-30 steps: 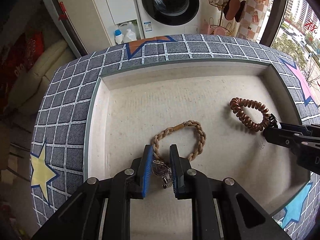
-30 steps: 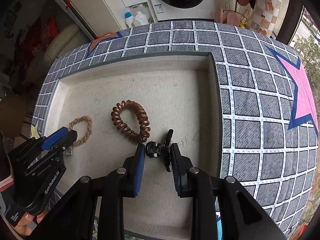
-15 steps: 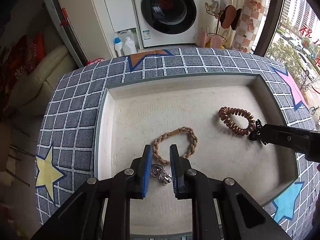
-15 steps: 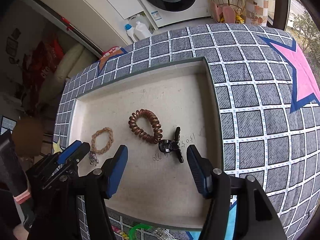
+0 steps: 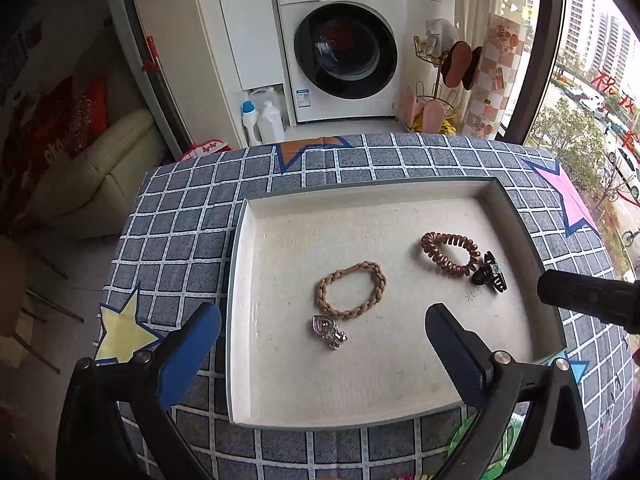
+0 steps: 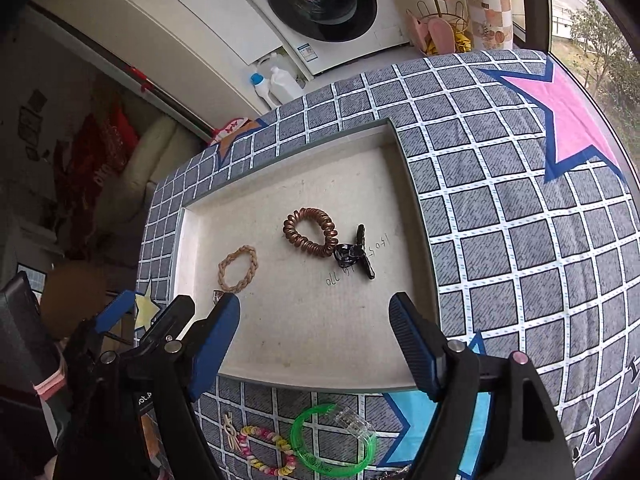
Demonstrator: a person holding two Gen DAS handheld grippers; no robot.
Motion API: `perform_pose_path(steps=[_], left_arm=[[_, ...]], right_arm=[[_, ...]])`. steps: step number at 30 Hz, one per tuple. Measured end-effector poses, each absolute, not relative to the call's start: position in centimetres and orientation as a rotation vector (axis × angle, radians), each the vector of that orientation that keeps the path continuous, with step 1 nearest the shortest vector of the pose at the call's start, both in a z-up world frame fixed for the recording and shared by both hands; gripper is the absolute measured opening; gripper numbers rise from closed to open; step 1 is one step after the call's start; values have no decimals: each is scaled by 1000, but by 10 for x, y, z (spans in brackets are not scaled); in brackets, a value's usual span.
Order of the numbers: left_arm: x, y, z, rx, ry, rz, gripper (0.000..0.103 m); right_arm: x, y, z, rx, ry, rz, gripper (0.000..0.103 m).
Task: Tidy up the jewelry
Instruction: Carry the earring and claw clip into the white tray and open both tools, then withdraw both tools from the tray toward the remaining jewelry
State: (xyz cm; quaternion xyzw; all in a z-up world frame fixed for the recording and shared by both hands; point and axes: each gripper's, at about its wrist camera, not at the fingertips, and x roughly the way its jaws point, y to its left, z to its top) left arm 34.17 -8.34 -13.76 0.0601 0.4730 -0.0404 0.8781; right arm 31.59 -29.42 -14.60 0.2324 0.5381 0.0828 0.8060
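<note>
A shallow white tray (image 5: 244, 280) (image 6: 188, 248) lies on the checked cloth. In it lie a tan braided bracelet (image 5: 352, 289) (image 6: 238, 269), a silver charm (image 5: 328, 331), a copper spiral hair tie (image 5: 450, 254) (image 6: 310, 232) and a black hair claw (image 5: 489, 273) (image 6: 354, 256) touching the hair tie. My left gripper (image 5: 320, 352) is open and empty, raised above the tray's near edge. My right gripper (image 6: 316, 340) is open and empty, above the tray's near right part.
On the cloth in front of the tray lie a green bangle (image 6: 334, 444), a clear clip (image 6: 354, 424) and a pastel bead bracelet (image 6: 268, 450). A washing machine (image 5: 344, 48) and bottles (image 5: 262, 118) stand on the floor beyond the table.
Both grippers opened, let go and pulled back and up. The left released the silver charm beside the braided bracelet; the right released the black hair claw beside the spiral hair tie.
</note>
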Motion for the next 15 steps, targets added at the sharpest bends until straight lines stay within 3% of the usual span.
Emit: perform_pose_path(steps=[2, 5, 13, 14, 15], left_arm=[[331, -81, -134, 120, 994, -96, 103], [311, -77, -131, 108, 1008, -114, 103], [262, -61, -129, 107, 1058, -136, 103], [258, -58, -128, 104, 1064, -138, 103], [253, -56, -128, 102, 1069, -136, 103]], right_arm=[[308, -297, -142, 499, 1143, 166, 80], [295, -301, -136, 506, 1124, 151, 92], [257, -295, -125, 503, 1090, 147, 94], [252, -293, -124, 496, 1088, 147, 102], [247, -291, -123, 487, 1083, 147, 103]])
